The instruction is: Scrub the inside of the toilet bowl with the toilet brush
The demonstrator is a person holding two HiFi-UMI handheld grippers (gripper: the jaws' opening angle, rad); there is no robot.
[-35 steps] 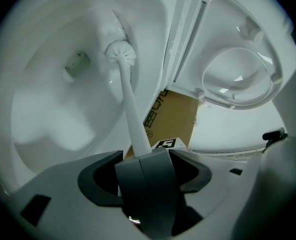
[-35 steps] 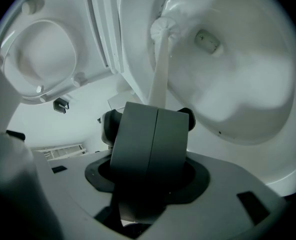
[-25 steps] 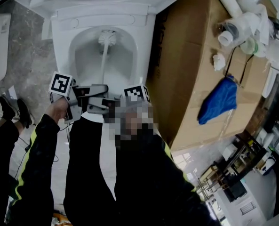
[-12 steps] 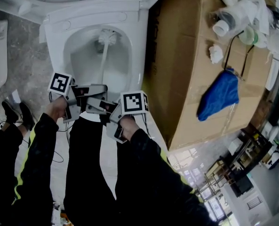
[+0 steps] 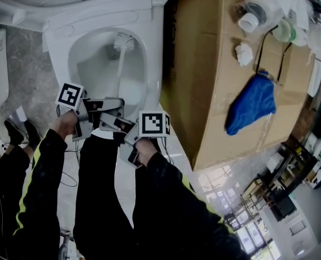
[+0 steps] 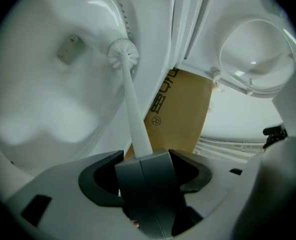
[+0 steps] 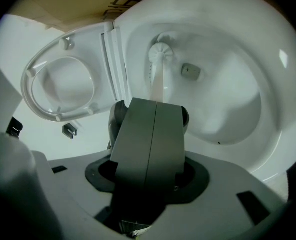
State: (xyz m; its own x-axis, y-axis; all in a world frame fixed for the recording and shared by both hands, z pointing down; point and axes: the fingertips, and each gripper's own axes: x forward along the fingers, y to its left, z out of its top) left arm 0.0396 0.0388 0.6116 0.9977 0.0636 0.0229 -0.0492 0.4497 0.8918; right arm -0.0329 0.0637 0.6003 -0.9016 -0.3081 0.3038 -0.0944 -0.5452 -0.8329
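Observation:
The white toilet bowl (image 5: 144,47) is open below me. The toilet brush (image 5: 120,64) reaches into it, its round head (image 5: 123,41) against the far inner wall near the rim. My left gripper (image 5: 116,103) is shut on the white handle (image 6: 133,114), which runs from its jaws to the brush head (image 6: 123,54). My right gripper (image 5: 116,125) sits just behind it, jaws shut, in line with the handle's near end. In the right gripper view the brush head (image 7: 160,51) is by the bowl's inner wall (image 7: 227,94).
A big cardboard box (image 5: 220,64) stands hard against the toilet's right side, with a blue cloth (image 5: 251,104) and white pipe fittings (image 5: 257,10) on it. The seat and lid (image 7: 63,84) are raised. A shoe (image 5: 11,130) and cables lie on the floor at the left.
The head view has drifted, so the toilet now sits further left. Both grippers keep their hold; the brush head stays at the bowl's far wall.

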